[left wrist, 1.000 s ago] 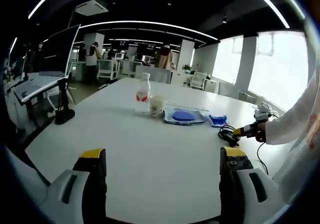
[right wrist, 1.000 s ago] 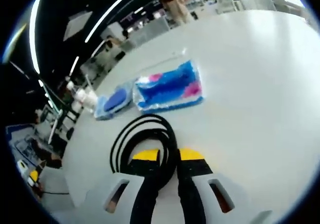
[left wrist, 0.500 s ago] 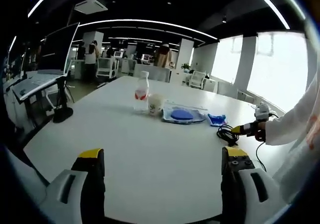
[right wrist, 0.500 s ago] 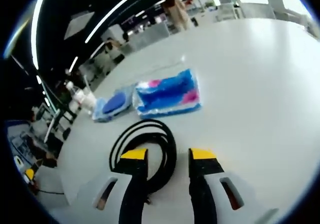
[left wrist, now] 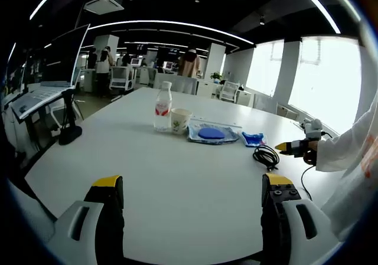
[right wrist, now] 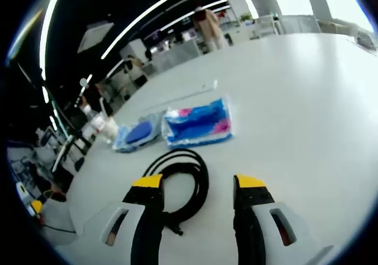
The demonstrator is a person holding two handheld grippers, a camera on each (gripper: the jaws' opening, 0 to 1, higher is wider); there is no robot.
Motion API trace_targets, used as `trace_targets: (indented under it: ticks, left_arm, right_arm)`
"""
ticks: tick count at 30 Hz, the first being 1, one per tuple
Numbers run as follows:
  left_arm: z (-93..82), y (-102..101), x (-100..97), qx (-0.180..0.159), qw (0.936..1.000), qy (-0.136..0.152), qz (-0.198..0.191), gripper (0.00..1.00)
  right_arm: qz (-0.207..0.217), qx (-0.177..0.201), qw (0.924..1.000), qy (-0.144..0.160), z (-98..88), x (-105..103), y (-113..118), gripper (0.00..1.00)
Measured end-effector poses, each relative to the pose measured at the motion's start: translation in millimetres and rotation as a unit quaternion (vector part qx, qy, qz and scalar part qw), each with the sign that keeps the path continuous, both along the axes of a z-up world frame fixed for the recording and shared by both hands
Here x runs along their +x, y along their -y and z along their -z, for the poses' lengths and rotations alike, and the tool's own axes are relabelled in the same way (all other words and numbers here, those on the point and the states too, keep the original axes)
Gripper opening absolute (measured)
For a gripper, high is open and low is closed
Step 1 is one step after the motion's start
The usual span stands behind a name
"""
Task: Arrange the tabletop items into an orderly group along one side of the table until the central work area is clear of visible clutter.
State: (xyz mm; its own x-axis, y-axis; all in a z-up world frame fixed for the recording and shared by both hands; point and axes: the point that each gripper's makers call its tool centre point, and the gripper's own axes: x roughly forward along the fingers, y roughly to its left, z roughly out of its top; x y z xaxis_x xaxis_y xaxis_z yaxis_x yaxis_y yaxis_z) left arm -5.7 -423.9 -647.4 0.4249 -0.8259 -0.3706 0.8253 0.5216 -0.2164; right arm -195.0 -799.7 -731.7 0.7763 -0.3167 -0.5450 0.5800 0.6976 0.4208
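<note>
Left gripper view: white desk (left wrist: 147, 176) w/ items already strung in a loose row along the far side — bottle (left wrist: 162, 106), cup (left wrist: 180, 120), blue-lidded tray (left wrist: 211, 134), blue pack (left wrist: 254, 139), then coiled black cable (left wrist: 266, 156) at the row's near end. Centre of desk reads bare from here; judged, the grouping is mostly done, w/ cable the last piece placed and only tidying of spacing left, if any.

Left tool (left wrist: 192, 191) hangs low over the near desk edge, jaws spread wide, nothing between them, pointing across the desk toward the row. Right tool (left wrist: 293, 148) enters at the right of the same view, held by a hand in a white sleeve (left wrist: 345, 153), level w/ the desk and just beside the cable, tips aimed at it.

Right gripper view: right tool (right wrist: 199, 182) w/ yellow-tipped jaws apart, holding nothing; cable (right wrist: 180, 182) lies flat on desk (right wrist: 307, 111) between and just ahead of them, one end trailing near the left jaw, not pinched. Blue-pink pack (right wrist: 198, 123) sits just beyond the coil, tray (right wrist: 137, 135) beside it, bottle and cup small and blurred farther on. People and office chairs in bkgd, well apart from the desk.
</note>
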Motion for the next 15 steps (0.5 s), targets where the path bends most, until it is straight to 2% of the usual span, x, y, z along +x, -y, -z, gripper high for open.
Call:
trace_targets:
  ticks: [10, 15]
  left_arm:
    - [-0.7, 4, 12.9, -0.014, 0.9998, -0.014, 0.0, 1.0]
    - [6.7, 10, 16.1, 0.01, 0.9994, -0.003, 0.032, 1.0]
  right_arm:
    - [-0.02, -0.027, 0.9994, -0.002, -11.4, -5, -18, 0.5]
    - [-0.019, -0.033, 0.9992, 0.004, -18.8, -9, -28, 0.5]
